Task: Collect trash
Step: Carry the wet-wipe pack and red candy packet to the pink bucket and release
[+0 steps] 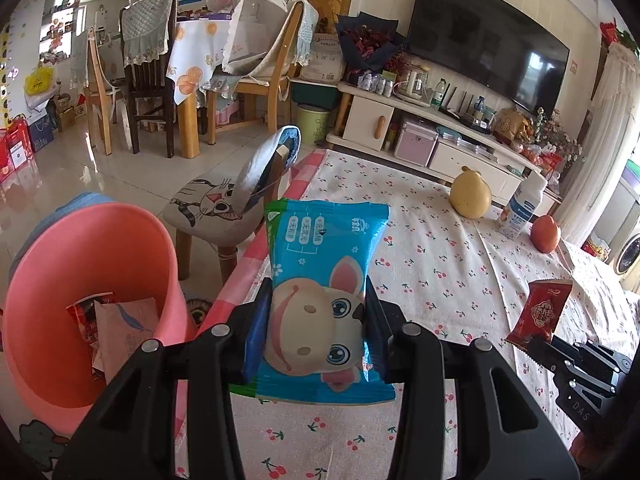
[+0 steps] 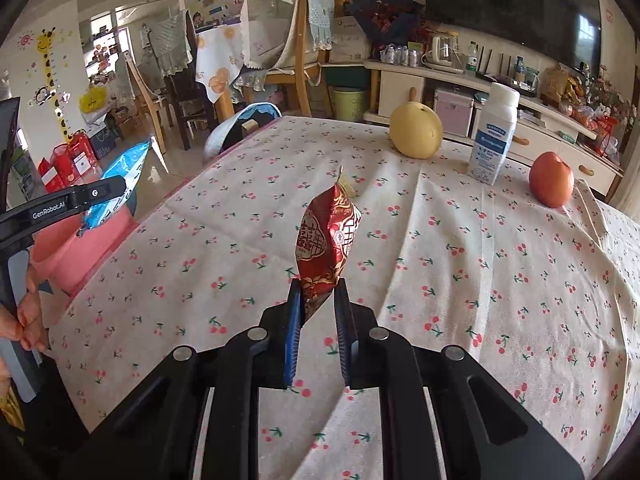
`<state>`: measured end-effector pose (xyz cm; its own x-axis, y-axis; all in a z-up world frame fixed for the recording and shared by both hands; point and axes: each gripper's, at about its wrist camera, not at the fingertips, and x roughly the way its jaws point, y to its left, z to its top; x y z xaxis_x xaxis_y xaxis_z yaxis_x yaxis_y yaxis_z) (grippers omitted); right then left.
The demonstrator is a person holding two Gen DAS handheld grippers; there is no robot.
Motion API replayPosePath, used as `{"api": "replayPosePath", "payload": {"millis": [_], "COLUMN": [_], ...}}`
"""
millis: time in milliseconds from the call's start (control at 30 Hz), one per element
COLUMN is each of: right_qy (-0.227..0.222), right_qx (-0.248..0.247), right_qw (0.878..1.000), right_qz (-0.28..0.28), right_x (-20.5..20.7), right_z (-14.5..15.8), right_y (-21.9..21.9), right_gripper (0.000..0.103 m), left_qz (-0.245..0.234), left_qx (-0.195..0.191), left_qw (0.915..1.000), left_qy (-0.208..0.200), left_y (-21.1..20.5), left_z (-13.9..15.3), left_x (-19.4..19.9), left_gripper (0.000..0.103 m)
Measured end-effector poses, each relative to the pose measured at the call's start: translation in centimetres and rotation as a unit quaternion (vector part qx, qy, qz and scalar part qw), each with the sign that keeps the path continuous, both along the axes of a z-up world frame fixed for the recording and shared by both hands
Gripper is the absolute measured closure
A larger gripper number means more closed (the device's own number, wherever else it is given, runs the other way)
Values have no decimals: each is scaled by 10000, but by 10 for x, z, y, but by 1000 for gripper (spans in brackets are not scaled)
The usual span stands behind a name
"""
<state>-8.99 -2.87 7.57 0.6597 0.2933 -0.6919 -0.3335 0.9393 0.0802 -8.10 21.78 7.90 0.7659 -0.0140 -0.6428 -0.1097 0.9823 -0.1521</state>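
Observation:
My left gripper [image 1: 317,294] is shut on a blue snack packet [image 1: 320,240] with a rabbit picture, held above the table's left edge. Left of it and lower stands a pink bin [image 1: 80,260] that holds a red wrapper [image 1: 82,318] and a paper envelope [image 1: 128,328]. Over the cherry-print tablecloth, my right gripper [image 2: 317,288] is shut on the lower corner of a red and gold wrapper [image 2: 326,240], which stands upright. The right wrist view shows the left gripper [image 2: 108,192] with the blue packet [image 2: 120,176] over the bin [image 2: 80,248].
On the far side of the table [image 2: 440,280] stand a yellow pear [image 2: 416,130], a white bottle [image 2: 494,136] and a red apple [image 2: 551,180]. A stool with a cat cushion [image 1: 212,204] stands beside the bin. A hand [image 2: 28,316] shows at the left.

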Motion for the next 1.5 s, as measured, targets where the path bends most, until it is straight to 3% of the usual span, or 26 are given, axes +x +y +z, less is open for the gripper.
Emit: {"api": "replayPosePath", "payload": {"millis": [500, 867, 1300, 1500], "right_qy": [-279, -433, -192, -22], "right_qx": [-41, -174, -221, -372], "right_qw": [9956, 9843, 9712, 9668], "right_qz": [892, 1703, 2363, 2528], "right_x": [0, 4, 16, 19], "right_z": [39, 59, 45, 28], "right_y": [120, 219, 293, 318], "right_gripper": [86, 86, 86, 86], "left_qz": [995, 1778, 2695, 2831], "left_qx": [-173, -574, -1140, -1123], "left_qw": [9948, 9822, 9562, 9525], "left_qy": [-160, -194, -36, 24], "left_y": [67, 128, 195, 206], "left_z": [16, 21, 6, 4], "left_x": [-12, -20, -33, -33], "left_gripper": [59, 59, 59, 59]}}
